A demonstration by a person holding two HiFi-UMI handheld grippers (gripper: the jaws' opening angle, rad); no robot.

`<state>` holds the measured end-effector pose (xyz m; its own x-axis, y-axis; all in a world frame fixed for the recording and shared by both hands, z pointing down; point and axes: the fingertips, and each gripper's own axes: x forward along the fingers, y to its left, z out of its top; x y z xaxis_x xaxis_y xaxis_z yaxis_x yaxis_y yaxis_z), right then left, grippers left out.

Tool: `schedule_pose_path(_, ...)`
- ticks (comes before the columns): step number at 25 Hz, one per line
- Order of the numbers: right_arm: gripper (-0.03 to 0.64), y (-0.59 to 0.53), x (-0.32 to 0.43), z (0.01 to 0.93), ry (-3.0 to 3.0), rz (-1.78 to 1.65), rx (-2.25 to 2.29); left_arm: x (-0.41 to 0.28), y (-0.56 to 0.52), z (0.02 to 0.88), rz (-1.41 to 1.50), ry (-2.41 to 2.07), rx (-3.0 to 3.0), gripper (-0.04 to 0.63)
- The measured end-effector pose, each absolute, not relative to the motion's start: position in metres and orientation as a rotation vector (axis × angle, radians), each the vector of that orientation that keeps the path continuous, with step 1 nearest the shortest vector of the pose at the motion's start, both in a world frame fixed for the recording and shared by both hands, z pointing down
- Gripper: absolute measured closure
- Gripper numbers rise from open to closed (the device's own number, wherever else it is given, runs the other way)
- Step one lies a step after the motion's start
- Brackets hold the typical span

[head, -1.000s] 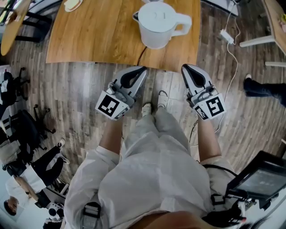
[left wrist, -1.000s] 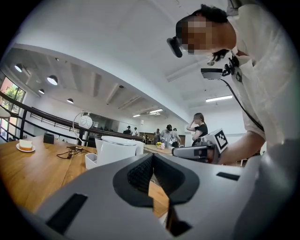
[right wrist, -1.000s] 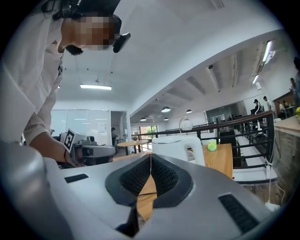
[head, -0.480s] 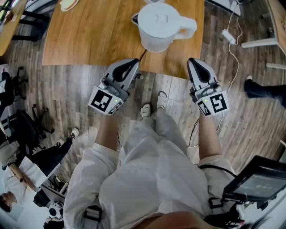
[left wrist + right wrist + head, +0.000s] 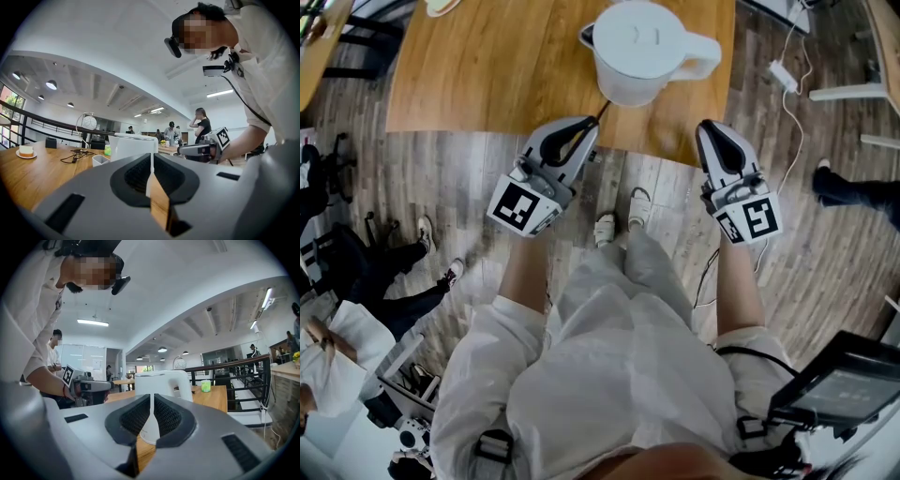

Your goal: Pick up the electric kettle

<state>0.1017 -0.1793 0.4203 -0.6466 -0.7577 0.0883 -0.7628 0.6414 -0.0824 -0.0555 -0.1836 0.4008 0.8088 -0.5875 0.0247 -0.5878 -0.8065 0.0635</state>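
Observation:
The white electric kettle (image 5: pixel 644 52) stands on the wooden table (image 5: pixel 487 75) near its front edge, handle to the right, a dark cord running from its base toward the edge. In the left gripper view the kettle (image 5: pixel 133 146) rises beyond the jaw tips, and it shows as well in the right gripper view (image 5: pixel 164 383). My left gripper (image 5: pixel 581 131) is shut and empty, its tip at the table edge left of the cord. Right of the kettle, my right gripper (image 5: pixel 712 131) is shut and empty too, tip just over the table edge. Neither touches the kettle.
A small plate with cake (image 5: pixel 26 152) sits far left on the table, with a cable (image 5: pixel 75 155) and a small white tray (image 5: pixel 101 160) nearer the kettle. A power adapter and cord (image 5: pixel 780 75) lie on the floor at right. People stand around the room.
Both grippers moved forward from over the floor to the table's front edge, closer to the kettle. Their jaws stayed shut.

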Motion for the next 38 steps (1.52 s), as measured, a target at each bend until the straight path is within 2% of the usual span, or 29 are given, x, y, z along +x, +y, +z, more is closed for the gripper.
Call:
schedule_pose_path(12, 0.603, -0.184, 0.098, 0.419, -2.835, 0.170, 1.279, -0.056, -0.186, 0.398, 0.007, -0.953, 2.931, 0.586)
schedule_pose_path(16, 0.582, -0.183, 0.097, 0.419, -2.847, 0.184, 1.271, -0.056, -0.184, 0.397, 0.003, -0.955, 2.929, 0.579)
schedule_pose_path(19, 0.549, -0.181, 0.096, 0.419, -2.848, 0.193, 1.263, -0.056, -0.183, 0.396, 0.002, -0.950, 2.929, 0.551)
schedule_pose_path(30, 0.500, -0.185, 0.098, 0.422, -2.829, 0.203, 1.272, -0.057, -0.188, 0.400, 0.011, -0.947, 2.920, 0.488)
schedule_pose_path(38, 0.468, -0.189, 0.102, 0.424, -2.828, 0.210, 1.285, -0.061, -0.191, 0.404, 0.020, -0.941, 2.930, 0.385)
